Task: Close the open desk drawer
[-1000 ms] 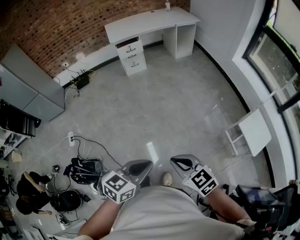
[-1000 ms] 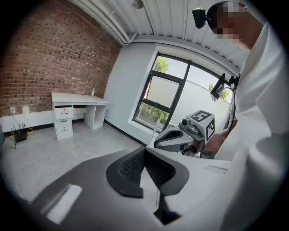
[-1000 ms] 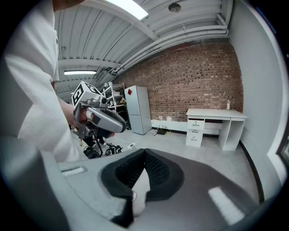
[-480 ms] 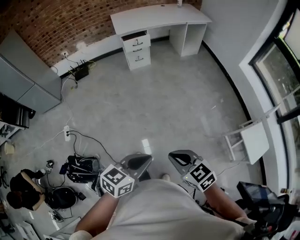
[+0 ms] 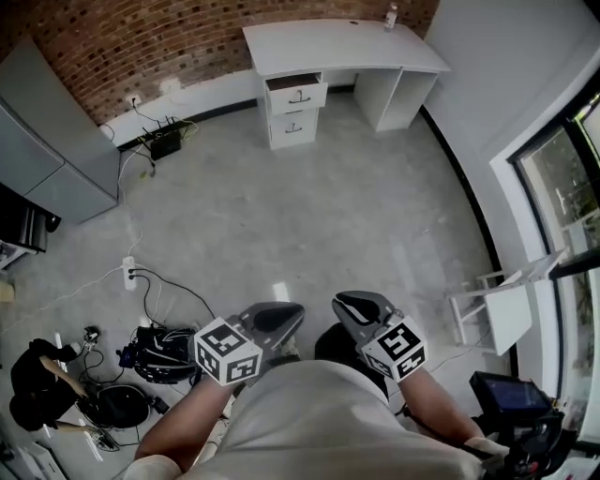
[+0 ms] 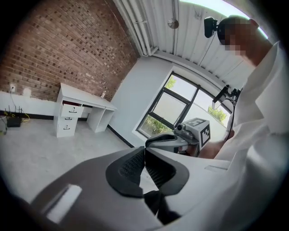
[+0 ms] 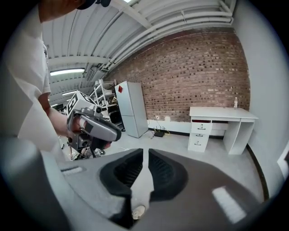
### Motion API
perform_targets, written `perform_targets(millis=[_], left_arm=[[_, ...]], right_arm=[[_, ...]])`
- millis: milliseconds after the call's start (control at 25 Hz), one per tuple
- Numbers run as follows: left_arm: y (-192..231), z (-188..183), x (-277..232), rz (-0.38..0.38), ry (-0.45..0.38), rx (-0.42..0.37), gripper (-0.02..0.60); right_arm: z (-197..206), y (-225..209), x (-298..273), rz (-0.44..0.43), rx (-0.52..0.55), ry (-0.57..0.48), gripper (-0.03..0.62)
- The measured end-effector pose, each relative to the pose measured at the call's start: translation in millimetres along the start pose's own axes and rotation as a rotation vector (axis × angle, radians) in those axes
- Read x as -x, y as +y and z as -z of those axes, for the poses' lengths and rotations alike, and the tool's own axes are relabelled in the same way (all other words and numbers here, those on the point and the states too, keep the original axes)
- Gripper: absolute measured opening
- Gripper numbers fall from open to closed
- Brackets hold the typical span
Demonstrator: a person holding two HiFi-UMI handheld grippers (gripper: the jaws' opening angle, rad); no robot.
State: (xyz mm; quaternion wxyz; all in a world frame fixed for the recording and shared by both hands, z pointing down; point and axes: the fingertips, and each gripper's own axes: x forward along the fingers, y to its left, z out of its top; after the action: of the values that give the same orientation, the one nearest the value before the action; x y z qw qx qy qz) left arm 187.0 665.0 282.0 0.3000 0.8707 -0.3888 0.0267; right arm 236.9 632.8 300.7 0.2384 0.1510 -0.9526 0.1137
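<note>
The white desk (image 5: pixel 347 42) stands far off against the brick wall. Its drawer unit (image 5: pixel 294 114) has the top drawer (image 5: pixel 297 94) pulled out a little. Both grippers are held close to the person's body, a long stretch of floor away from the desk. My left gripper (image 5: pixel 274 319) is shut with its pads touching and nothing between them. My right gripper (image 5: pixel 361 307) is shut to a thin slit, also with nothing in it. The left gripper view shows the desk (image 6: pixel 83 97) small at the left. In the right gripper view the drawer unit (image 7: pixel 200 133) sits ahead to the right.
A bottle (image 5: pixel 391 16) stands on the desk. Grey cabinets (image 5: pixel 47 159) line the left wall. Cables and a power strip (image 5: pixel 131 272), bags (image 5: pixel 159 339) and a crouching person (image 5: pixel 37 380) are at lower left. A white folding table (image 5: pixel 502 305) stands by the windows on the right.
The desk has slid to the right in the head view and the folding table has dropped lower. Both grippers stay shut near the body.
</note>
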Motion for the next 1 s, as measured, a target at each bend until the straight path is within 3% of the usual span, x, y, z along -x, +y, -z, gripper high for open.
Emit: perform_targets(millis=[160, 440, 800, 1000], left_arm=[[35.8, -20.9, -1.9, -0.005, -0.028, 0.022, 0.031], [115.1, -71.9, -28.5, -0.062, -0.042, 0.024, 0.045], [213.7, -181.0, -105.2, -0.113, -0.043, 0.005, 0.046], [259.6, -221.7, -134.7, -0.120, -0.039, 0.009, 0.046]], right_arm=[[-22.2, -14.7, -36.6, -0.025, 0.032, 0.021, 0.026], [-63.9, -91.2, -109.3, -0.070, 0.012, 0.008, 0.026], [-138.9, -225.4, -183.6, -0.139, 0.056, -0.003, 0.026], [-151.2, -292.3, -216.4, -0.118, -0.004, 0.014, 0.026]])
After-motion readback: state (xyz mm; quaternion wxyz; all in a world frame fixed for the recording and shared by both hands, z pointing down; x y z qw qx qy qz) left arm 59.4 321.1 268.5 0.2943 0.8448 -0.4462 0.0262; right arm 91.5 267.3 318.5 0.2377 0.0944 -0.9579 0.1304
